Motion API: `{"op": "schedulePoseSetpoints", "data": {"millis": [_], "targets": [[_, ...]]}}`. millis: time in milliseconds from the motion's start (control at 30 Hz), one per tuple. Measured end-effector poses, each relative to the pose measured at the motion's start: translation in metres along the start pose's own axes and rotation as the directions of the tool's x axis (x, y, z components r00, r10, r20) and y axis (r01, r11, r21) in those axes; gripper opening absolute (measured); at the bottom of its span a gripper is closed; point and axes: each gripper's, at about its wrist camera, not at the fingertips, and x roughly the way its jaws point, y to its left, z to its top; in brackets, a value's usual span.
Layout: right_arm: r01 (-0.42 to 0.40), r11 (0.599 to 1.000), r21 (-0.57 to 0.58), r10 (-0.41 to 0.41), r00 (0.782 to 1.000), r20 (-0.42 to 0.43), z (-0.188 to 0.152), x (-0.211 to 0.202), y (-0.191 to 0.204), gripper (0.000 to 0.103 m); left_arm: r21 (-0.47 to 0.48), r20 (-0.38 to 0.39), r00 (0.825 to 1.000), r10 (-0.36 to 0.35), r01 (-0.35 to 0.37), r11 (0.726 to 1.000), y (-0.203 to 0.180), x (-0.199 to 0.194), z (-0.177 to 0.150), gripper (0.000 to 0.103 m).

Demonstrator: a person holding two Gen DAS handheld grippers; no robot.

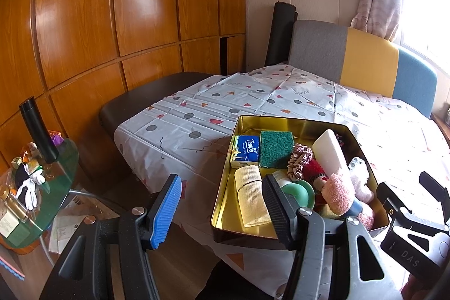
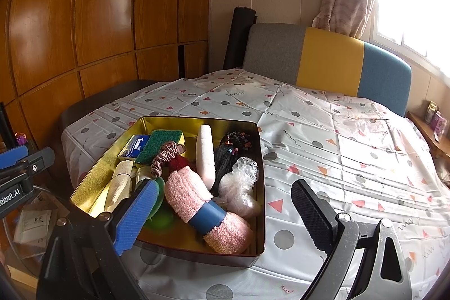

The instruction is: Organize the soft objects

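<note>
**Near the table's front corner: gold tin of soft goods, both tongs standing open**

On the patterned tablecloth, near the front corner of the table, a gold tin is holding the soft objects, packed touching one another. Left tongs are hovering with jaws apart and nothing between them, one blue pad outside the tin, the black pad over its near left part. Right tongs are likewise standing open and empty, straddling the tin's near right corner.

Handling, as judged from appearance:
- Rolled pink fleece, bound by a blue band, is lying nearest and on top. It is probably light and compressible; gripping across the band, where the roll is tightest, should keep it from unfurling.
- Green scouring sponge and tissue pack, side by side at the far left, are likely light and springy; a squeeze across the short sides suits both.
- Satin scrunchie is looking slippery and limp, so pinching through its gathered ring is safer than clasping its outside.
- White foam bar, leaning upright, may dent under hard pressure.
- Crinkled plastic-wrapped bundle is likely to slide and rustle; it needs a deep bite.
- Cream ribbed cloth lies flat along the left wall, so lifting by an end seems easiest.
</note>
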Motion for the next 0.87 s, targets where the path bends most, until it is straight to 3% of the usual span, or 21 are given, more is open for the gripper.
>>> {"op": "schedulePoseSetpoints", "data": {"millis": [567, 767, 867], "targets": [[0.003, 1.0, -0.003, -0.003, 1.0, -0.001, -0.0013, 0.0005, -0.0009, 0.098, 0.018, -0.005, 1.0, -0.008, 0.008, 1.0, -0.0019, 0.0032, -0.0006, 0.06], [0.003, 1.0, 0.003, -0.003, 1.0, -0.014, -0.0035, 0.0053, -0.0056, 0.098, 0.037, 0.068, 0.998, -0.015, 0.013, 0.999, -0.0028, -0.0043, 0.0024, 0.049], [0.007, 1.0, 0.008, -0.007, 1.0, -0.017, -0.004, 0.0073, -0.0086, 0.098, 0.033, 0.049, 0.998, -0.03, 0.028, 0.999, -0.0028, -0.0018, 0.0057, 0.049]]}}
